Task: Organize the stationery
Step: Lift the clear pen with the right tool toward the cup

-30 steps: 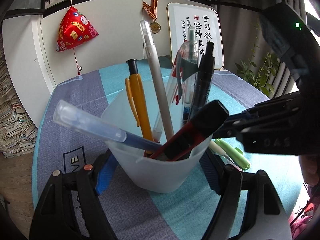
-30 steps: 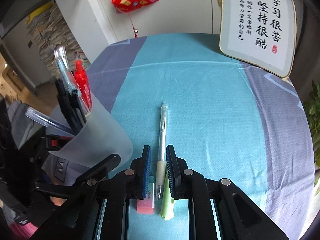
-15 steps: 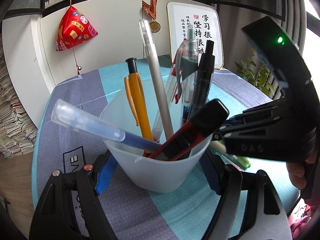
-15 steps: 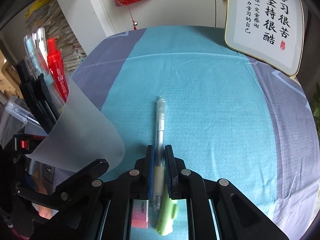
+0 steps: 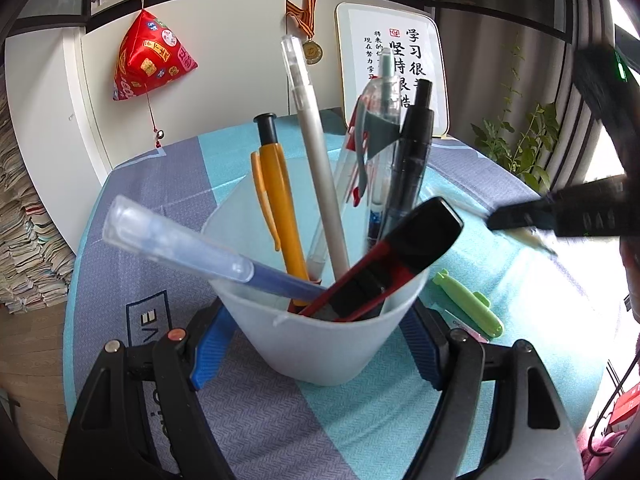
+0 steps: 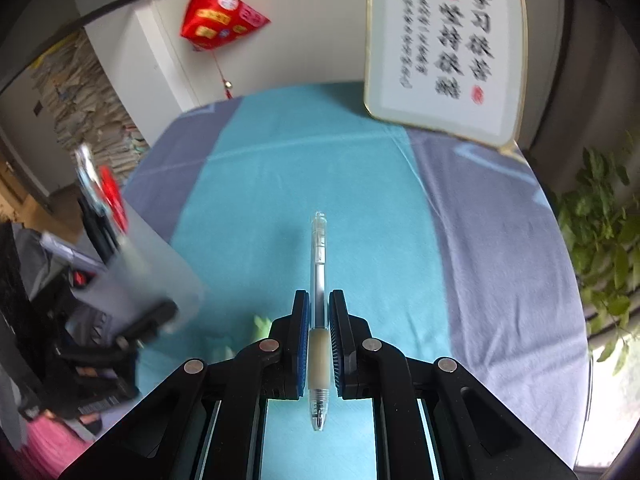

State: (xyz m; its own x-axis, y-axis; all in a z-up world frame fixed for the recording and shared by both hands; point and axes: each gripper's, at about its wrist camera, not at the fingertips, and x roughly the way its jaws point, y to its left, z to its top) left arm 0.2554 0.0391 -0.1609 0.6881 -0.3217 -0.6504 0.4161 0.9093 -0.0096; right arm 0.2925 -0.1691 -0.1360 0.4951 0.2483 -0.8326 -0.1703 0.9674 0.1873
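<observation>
Now clamped between the right gripper (image 6: 319, 344) fingers (image 6: 300, 344), by its rubber grip: the clear pen (image 6: 319, 280), barrel running straight ahead past the fingertips, nib back toward the palm. Lifted off the cloth since half a second ago, green highlighter (image 5: 468, 303) and eraser left below. So pick done, carry to the holder next, probably with a tilt to drop it nib-down. Cradled between the left gripper (image 5: 316, 346) fingers (image 5: 208, 348): the translucent cup (image 5: 320, 344), unchanged, crowded with pens. Beyond the right fingertips, teal tablecloth (image 6: 360, 208), then the framed calligraphy (image 6: 444, 52)
</observation>
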